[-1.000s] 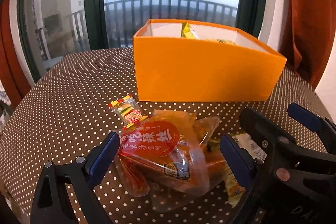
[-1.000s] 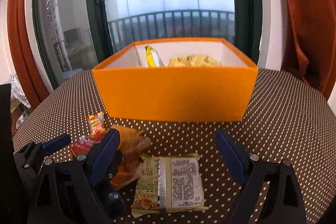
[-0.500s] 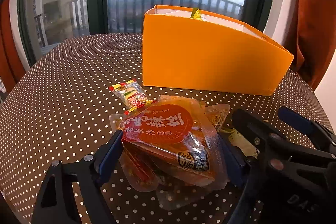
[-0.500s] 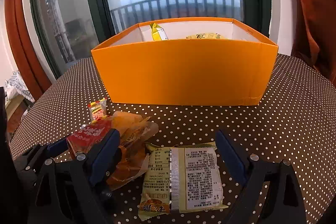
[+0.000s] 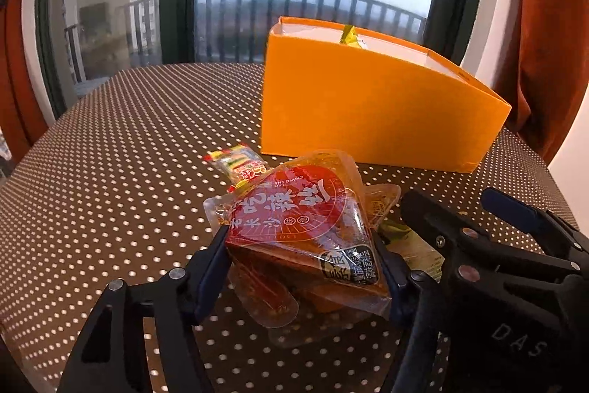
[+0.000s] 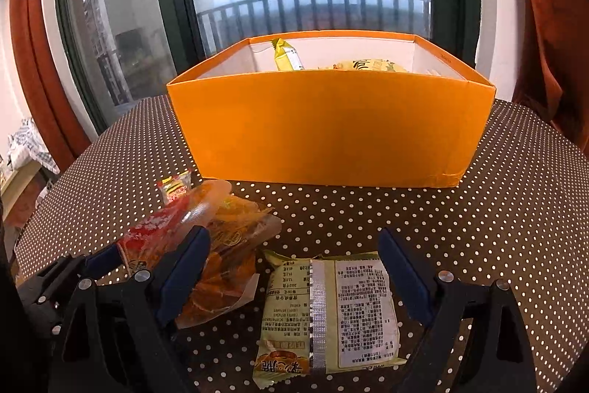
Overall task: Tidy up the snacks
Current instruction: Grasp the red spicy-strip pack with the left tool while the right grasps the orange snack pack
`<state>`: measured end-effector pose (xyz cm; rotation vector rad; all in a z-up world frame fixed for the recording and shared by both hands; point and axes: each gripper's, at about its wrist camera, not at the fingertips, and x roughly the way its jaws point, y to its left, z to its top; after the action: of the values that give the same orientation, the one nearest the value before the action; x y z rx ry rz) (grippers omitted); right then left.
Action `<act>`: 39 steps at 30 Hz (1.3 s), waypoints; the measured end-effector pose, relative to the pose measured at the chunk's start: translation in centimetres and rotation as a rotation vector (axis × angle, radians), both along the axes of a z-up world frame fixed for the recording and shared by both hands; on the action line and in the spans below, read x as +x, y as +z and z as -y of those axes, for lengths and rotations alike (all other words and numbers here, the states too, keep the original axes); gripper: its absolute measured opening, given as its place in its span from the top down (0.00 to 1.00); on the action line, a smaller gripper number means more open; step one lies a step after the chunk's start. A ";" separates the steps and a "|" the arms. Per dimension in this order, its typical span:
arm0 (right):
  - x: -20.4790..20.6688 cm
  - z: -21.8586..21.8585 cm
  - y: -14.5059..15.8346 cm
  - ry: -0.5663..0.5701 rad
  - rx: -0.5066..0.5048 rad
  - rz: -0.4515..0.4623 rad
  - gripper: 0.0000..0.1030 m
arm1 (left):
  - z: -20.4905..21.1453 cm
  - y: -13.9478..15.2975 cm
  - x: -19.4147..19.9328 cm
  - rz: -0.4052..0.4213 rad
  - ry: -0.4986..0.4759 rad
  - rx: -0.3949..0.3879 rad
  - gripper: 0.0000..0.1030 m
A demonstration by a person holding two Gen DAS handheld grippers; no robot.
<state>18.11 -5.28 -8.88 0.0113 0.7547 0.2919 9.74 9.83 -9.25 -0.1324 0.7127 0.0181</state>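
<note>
Left gripper (image 5: 305,264), jaws just closed onto the red snack pouch (image 5: 294,220); right gripper (image 6: 294,271) wide, straddling the yellow packet (image 6: 331,312) untouched; orange box (image 6: 331,131) beyond holds some snacks, several remaining on the dotted table (image 6: 497,227).

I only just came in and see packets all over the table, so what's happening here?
A person with a handheld gripper in each hand is sorting snacks into the orange box, which already holds some yellow packets. The left gripper has just been closing its jaws and now pinches the red spicy-snack pouch. The right gripper is open, its jaws on either side of the yellow-green packet lying on the dotted tablecloth.
</note>
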 end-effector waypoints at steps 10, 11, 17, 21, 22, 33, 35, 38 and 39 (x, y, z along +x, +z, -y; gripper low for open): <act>-0.2 -1.6 -0.4 0.041 0.012 -0.027 0.09 | -0.9 0.0 -1.2 0.008 0.025 0.111 0.32; -0.1 -1.9 -0.5 0.045 0.011 -0.032 0.09 | -0.9 -0.2 -1.0 0.002 0.027 0.116 0.32; 0.7 -3.7 -1.4 0.068 0.004 -0.075 0.09 | -1.9 -1.4 -0.7 -0.027 0.042 0.161 0.32; 1.2 -5.0 -2.1 0.090 -0.010 -0.098 0.09 | -1.8 -1.7 -0.6 -0.011 0.047 0.201 0.32; 1.2 -5.2 -2.3 0.092 -0.018 -0.099 0.09 | -1.8 -1.7 -0.7 -0.008 0.046 0.212 0.31; 1.9 -6.8 -3.2 0.097 -0.111 -0.060 0.14 | -1.6 -2.4 0.2 -0.006 0.035 0.239 0.27; 1.8 -7.0 -3.2 0.104 -0.120 -0.057 0.25 | -1.3 -2.6 0.4 -0.014 0.035 0.244 0.26; 1.8 -7.1 -3.2 0.107 -0.128 -0.053 0.30 | -1.2 -2.5 0.5 -0.018 0.036 0.243 0.25; 1.8 -7.1 -3.2 0.111 -0.122 -0.056 0.31 | -1.2 -2.4 0.5 -0.018 0.037 0.243 0.25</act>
<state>19.94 1.82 -12.09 -0.1387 0.8294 0.3515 10.25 10.99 -11.68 0.0872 0.7203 0.1408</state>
